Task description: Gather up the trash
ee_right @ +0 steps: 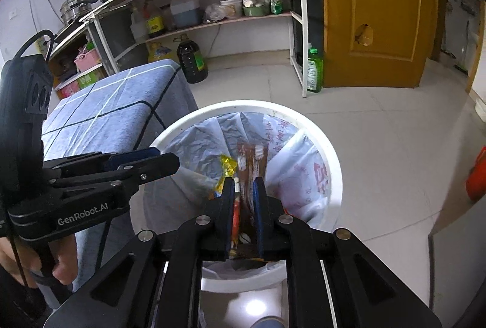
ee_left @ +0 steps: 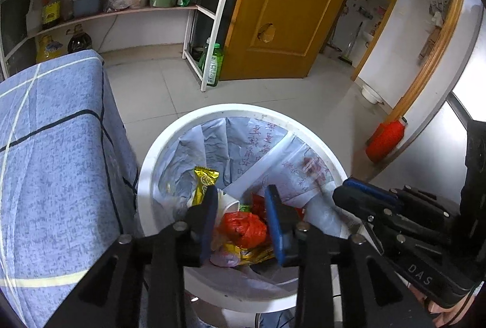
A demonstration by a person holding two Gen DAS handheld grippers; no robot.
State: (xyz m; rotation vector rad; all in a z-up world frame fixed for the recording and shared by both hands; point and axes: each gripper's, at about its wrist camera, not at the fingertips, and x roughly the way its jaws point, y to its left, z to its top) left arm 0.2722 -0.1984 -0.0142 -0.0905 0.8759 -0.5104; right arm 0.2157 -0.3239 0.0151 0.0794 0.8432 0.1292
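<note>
White plastic bin (ee_left: 145,158), lined with a pale printed bag (ee_left: 243,142), standing on the tiled floor (ee_left: 158,91) just beside a blue checked cloth-covered worktop (ee_left: 54,145). Left claw (ee_left: 243,212) spread above the rim, nothing between its pads; red and yellow wrappers (ee_left: 243,224) heaped below. Right claw (ee_right: 244,206) pinching a brown wrapper (ee_right: 252,164) over the bin's mouth (upright, inside the rim's line). Open floor (ee_right: 379,145) to the far side, toward the yellow door (ee_right: 373,9).
</note>
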